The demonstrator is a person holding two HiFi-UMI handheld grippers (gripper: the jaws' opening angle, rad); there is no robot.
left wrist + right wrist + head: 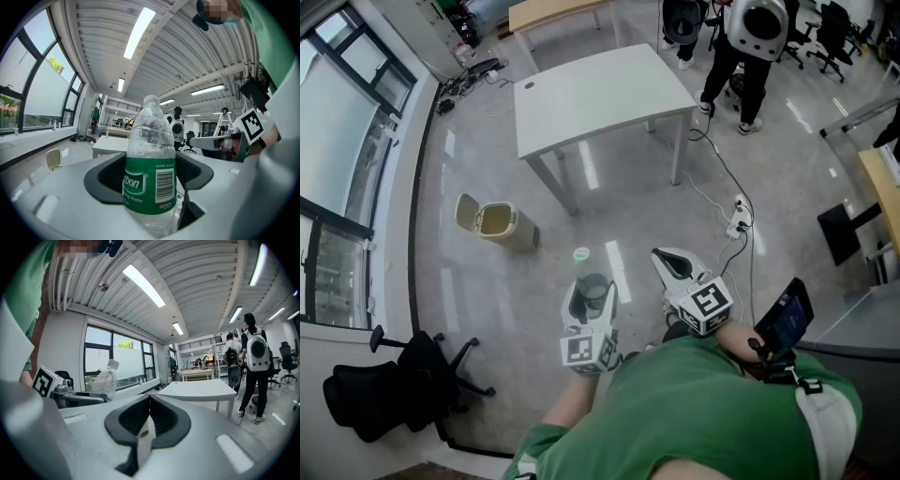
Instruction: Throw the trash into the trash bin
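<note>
Head view, trash bin (499,223): on the floor, lid up, well apart from both grippers.
Left gripper view, left gripper (151,180): clamped round the green-labelled bottle (150,140), held upright.
Right gripper view, right gripper (149,399): jaws pressed together on a thin white slip (145,438).
Step in hand: the carry to the bin. Best, I judge, to get right above its opening before releasing.

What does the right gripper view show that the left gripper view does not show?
Only the right gripper view: a white slip pinched in the shut jaws of the right gripper, and a black chair by the window. Only the left gripper view: the green label with its barcode on the plastic bottle, and the beige trash bin on the floor. Both: the plastic bottle held by the left gripper, and the white table.
</note>
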